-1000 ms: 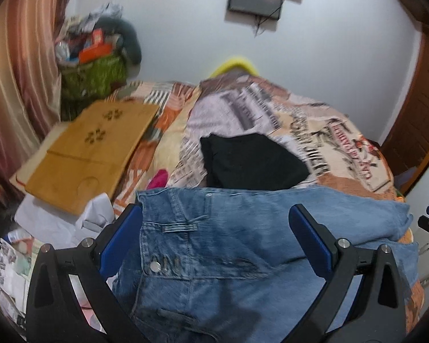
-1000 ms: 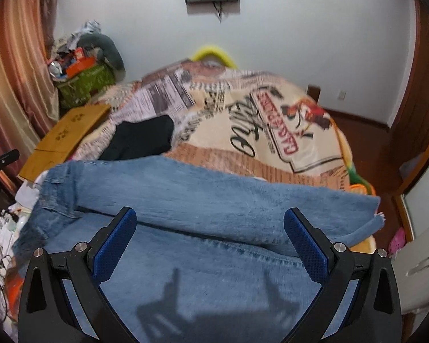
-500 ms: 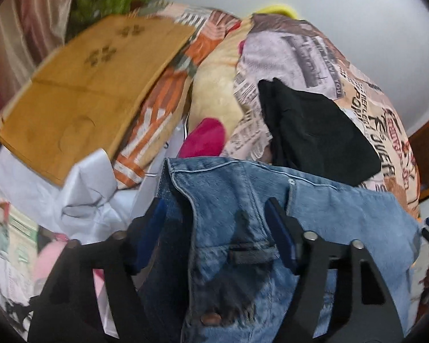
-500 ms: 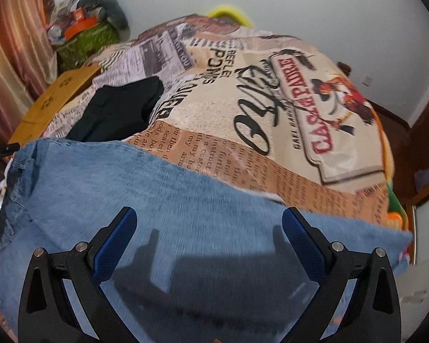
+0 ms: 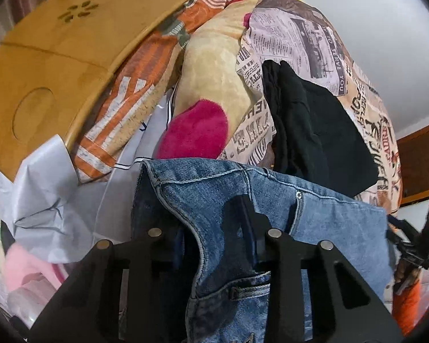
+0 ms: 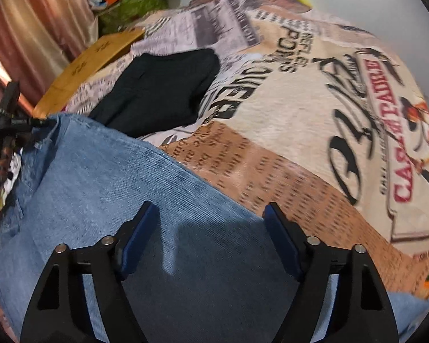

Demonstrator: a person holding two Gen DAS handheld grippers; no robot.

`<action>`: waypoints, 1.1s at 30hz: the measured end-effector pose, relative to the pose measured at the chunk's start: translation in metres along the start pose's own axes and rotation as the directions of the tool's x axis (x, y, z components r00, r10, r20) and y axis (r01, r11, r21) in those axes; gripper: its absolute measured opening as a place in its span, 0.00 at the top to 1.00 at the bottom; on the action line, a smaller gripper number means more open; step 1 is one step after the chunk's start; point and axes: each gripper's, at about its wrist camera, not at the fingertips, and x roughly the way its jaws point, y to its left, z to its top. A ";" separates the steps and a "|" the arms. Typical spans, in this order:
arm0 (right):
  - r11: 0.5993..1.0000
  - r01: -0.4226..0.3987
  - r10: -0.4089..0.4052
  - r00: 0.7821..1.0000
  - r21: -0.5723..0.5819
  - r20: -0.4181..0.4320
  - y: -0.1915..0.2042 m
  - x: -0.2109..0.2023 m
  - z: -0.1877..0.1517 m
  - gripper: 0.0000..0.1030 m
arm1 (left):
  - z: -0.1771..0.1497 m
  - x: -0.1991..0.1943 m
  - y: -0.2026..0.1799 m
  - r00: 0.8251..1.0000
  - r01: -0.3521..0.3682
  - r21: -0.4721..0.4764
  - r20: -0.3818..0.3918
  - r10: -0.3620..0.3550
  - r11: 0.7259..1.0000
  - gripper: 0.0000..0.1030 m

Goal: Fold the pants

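Observation:
Blue denim jeans (image 5: 323, 223) lie on the printed bed cover. In the left wrist view my left gripper (image 5: 211, 223) straddles the waistband corner; denim bulges up between the narrowed fingers and hides the pads, so it looks shut on the waistband. In the right wrist view the jeans (image 6: 105, 194) fill the lower left. My right gripper (image 6: 211, 228) hovers low over the leg fabric with blue pads apart and nothing between them. The left gripper (image 6: 11, 125) shows at the far left edge.
A folded black garment (image 6: 160, 91) lies on the printed bed cover (image 6: 314, 108) just beyond the jeans. A wooden lap tray (image 5: 51, 51), white cloth (image 5: 48, 194) and a pink plush item (image 5: 197, 134) crowd the left bed edge.
Both grippers dropped low onto the jeans. The left jaws closed from wide open onto the waistband corner. The right jaws narrowed somewhat but remain apart.

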 end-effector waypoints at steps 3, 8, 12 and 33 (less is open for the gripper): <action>0.998 -0.054 0.055 0.998 0.013 -0.023 -0.003 0.009 0.007 0.28 | 0.000 -0.003 -0.001 1.000 0.001 0.010 -0.012 -0.001 1.000 0.90; 0.997 -0.072 0.072 0.997 0.020 -0.030 0.000 0.012 0.010 0.36 | -0.006 -0.017 -0.012 1.000 -0.015 0.050 0.019 0.014 0.999 0.96; 0.997 -0.081 0.081 0.996 0.018 -0.023 0.009 0.009 0.009 0.63 | -0.012 -0.036 -0.029 0.997 -0.050 0.128 0.071 0.042 0.990 0.96; 0.999 0.036 -0.031 0.973 -0.019 0.229 0.062 -0.106 -0.036 0.93 | -0.061 -0.138 -0.068 0.971 -0.089 0.279 0.238 0.021 0.956 0.96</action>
